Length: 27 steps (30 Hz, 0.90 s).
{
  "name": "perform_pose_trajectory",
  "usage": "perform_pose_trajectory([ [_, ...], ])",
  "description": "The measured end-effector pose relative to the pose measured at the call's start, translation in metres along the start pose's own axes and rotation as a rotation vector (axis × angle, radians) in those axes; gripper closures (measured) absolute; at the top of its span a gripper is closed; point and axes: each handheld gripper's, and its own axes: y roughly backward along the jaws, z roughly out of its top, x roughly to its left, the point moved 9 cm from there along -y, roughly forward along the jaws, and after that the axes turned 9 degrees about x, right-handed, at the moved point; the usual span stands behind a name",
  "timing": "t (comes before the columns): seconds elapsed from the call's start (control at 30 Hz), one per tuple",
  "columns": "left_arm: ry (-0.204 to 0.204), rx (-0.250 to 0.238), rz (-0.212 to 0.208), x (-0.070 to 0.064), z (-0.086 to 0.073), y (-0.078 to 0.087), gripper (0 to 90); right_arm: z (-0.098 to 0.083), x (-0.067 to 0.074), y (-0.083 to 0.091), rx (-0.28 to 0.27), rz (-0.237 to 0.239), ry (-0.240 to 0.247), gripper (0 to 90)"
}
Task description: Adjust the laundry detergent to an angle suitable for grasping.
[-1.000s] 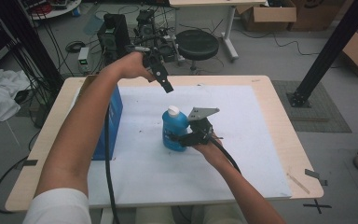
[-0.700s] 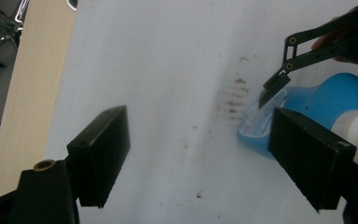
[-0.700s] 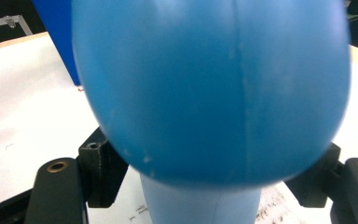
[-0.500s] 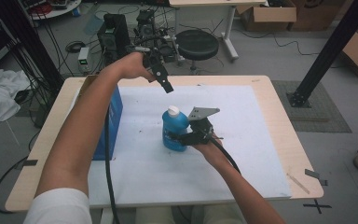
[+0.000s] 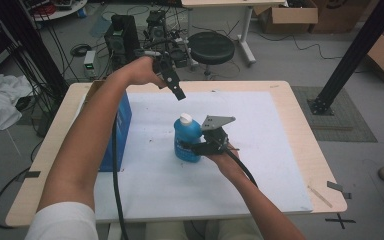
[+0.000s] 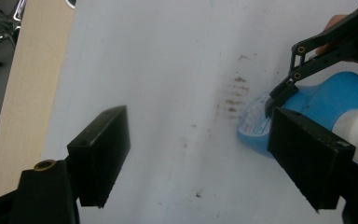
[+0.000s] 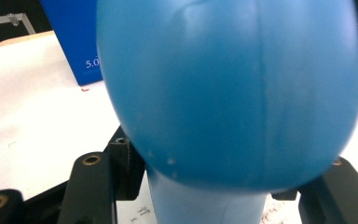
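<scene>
Right gripper (image 5: 194,146) just clamped onto the blue bottle (image 5: 187,137) mid-table (image 5: 280,150). Left gripper (image 5: 176,90) hangs above at the bottle's 12 o'clock, jaws spread, holding nothing.

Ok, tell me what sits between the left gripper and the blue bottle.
Nothing: in the high view, air separates the left gripper from the blue bottle.

bottle (image 7: 228,93) blurred, close — base hidden, cropped
</scene>
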Motion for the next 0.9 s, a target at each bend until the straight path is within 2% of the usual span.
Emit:
perform_pose_trajectory([
  [0.43,0.001,-0.006,0.002,0.0,-0.001,0.001,22.0,0.002,0.004,0.005,-0.002,0.017,0.005,43.5],
  [0.57,-0.001,-0.004,0.002,-0.002,-0.001,0.001,22.0,0.007,0.008,0.013,-0.021,0.039,0.008,43.6],
  [0.6,0.0,-0.006,0.003,-0.003,0.0,0.0,22.0,0.009,0.01,0.017,-0.017,0.045,0.024,43.6],
  [0.9,-0.001,-0.008,0.007,-0.006,0.0,0.001,22.0,0.012,0.022,0.038,-0.017,0.093,0.065,43.6],
])
